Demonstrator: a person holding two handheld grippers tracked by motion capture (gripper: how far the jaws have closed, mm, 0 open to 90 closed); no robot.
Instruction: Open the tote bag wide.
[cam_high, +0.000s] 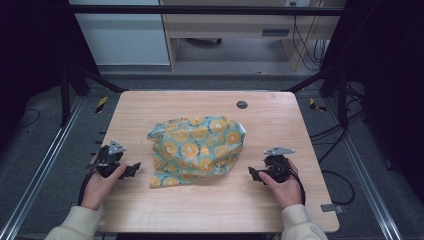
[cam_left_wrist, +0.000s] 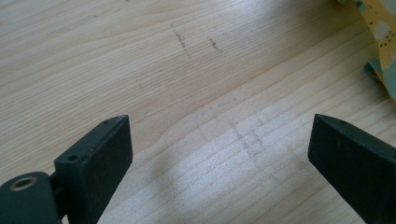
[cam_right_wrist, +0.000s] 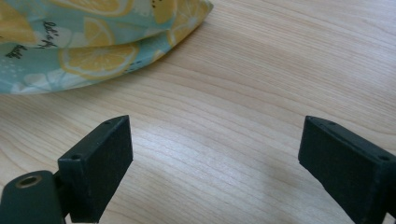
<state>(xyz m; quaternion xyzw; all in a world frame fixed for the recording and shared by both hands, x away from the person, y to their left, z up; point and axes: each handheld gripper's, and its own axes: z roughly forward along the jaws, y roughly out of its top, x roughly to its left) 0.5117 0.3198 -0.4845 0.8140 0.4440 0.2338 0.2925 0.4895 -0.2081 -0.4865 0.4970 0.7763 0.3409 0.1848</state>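
Observation:
A crumpled light-blue cloth printed with yellow lemon slices (cam_high: 197, 149) lies in the middle of the wooden table (cam_high: 210, 205). My left gripper (cam_high: 134, 170) rests low on the table to the left of the cloth, held by a hand. Its jaws stand wide open over bare wood (cam_left_wrist: 219, 144), and an edge of the cloth (cam_left_wrist: 380, 32) shows at the upper right. My right gripper (cam_high: 253, 174) sits to the right of the cloth, also open with nothing between its jaws (cam_right_wrist: 215, 149). The cloth (cam_right_wrist: 84, 42) lies a short way ahead of it, at the upper left.
A round dark cable hole (cam_high: 242, 104) is set near the table's far edge. Black frame bars (cam_high: 80, 80) and cables (cam_high: 340, 130) stand beside the table. A desk (cam_high: 230, 25) is beyond it.

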